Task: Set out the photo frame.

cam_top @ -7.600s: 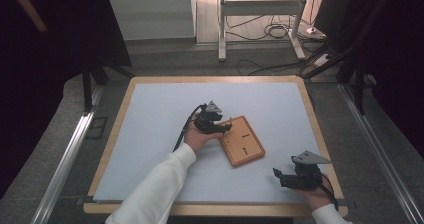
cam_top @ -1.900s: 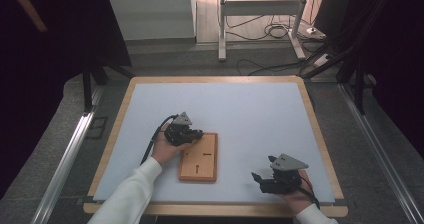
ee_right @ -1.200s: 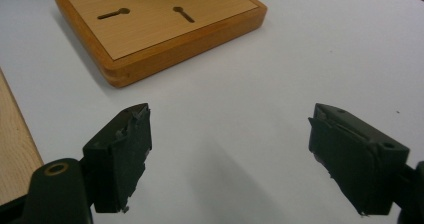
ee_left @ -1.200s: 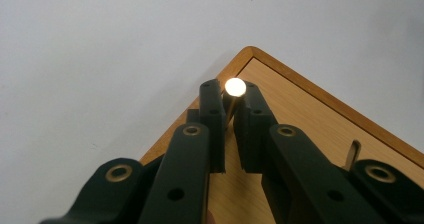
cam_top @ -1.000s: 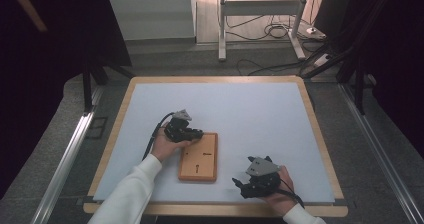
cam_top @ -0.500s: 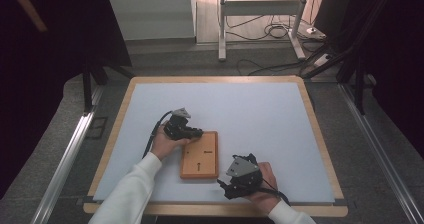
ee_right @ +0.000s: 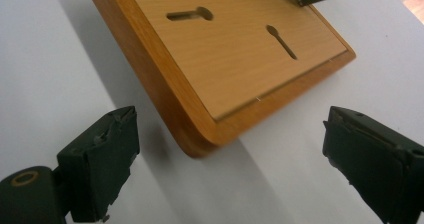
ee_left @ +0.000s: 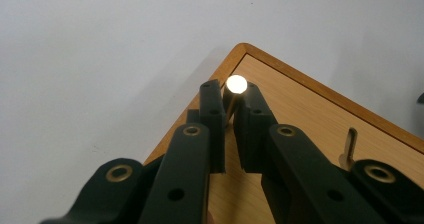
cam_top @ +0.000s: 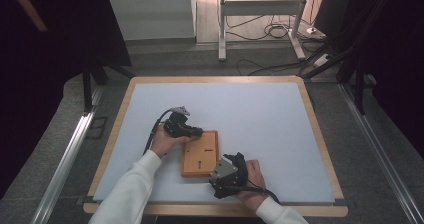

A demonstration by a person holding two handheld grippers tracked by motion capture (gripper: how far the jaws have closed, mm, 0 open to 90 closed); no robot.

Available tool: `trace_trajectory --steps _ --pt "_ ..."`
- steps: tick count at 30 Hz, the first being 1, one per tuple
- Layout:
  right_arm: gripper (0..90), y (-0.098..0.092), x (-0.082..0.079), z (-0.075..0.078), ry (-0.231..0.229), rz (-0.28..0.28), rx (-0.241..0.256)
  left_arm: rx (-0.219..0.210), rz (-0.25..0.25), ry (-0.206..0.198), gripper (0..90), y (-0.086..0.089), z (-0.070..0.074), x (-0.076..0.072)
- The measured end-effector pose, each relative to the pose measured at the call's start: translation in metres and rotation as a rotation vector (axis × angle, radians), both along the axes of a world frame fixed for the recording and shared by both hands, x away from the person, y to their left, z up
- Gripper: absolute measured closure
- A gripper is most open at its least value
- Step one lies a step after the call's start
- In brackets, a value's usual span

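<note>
A flat wooden board (cam_top: pixel 199 156) with two keyhole slots (ee_right: pixel 190 15) lies on the white table top, near the front. My left gripper (cam_top: pixel 194 131) is at the board's far left corner. In the left gripper view its jaws (ee_left: pixel 229 98) are shut on a thin brass pin with a shiny round head (ee_left: pixel 236 84) that stands at that corner. A second small metal tab (ee_left: pixel 348 146) sticks up from the board (ee_left: pixel 320 119) further along. My right gripper (cam_top: pixel 224 174) sits at the board's near right corner, open wide (ee_right: pixel 230 134), with the rounded corner of the board (ee_right: pixel 225 64) between its jaws.
The white table top (cam_top: pixel 260 114) has a wooden rim (cam_top: pixel 320 134). Beyond the table are a metal stand (cam_top: pixel 260 14) and cables on the floor (cam_top: pixel 272 31). White sleeves come in from the bottom edge.
The right gripper has moved left across the table front to the board's near right corner. The left gripper has stayed at the far left corner. Much earlier, the board was moved leftward.
</note>
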State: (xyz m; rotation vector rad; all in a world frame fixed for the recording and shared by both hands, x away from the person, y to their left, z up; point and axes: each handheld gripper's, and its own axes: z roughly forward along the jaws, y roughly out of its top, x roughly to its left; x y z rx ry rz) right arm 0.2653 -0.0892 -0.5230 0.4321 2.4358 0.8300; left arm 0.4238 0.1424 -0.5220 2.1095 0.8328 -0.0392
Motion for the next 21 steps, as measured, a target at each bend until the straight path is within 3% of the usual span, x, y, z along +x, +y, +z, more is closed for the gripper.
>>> trace_trajectory --steps 7,12,15,21 --pt "9.4 0.017 0.004 -0.003 -0.08 -0.003 -0.034 -0.003 -0.005 0.011 83.0 0.0 0.0 0.003" --pt "10.9 0.028 0.005 -0.006 -0.093 0.008 -0.071 0.003 0.001 0.005 82.6 -0.002 0.0 0.002" --pt "14.6 0.032 0.003 -0.004 -0.126 0.033 -0.092 0.018 0.015 -0.022 83.4 -0.003 0.0 -0.001" --pt "21.4 0.033 0.003 0.003 -0.137 0.043 -0.076 0.024 0.023 -0.04 84.1 -0.004 0.0 -0.002"
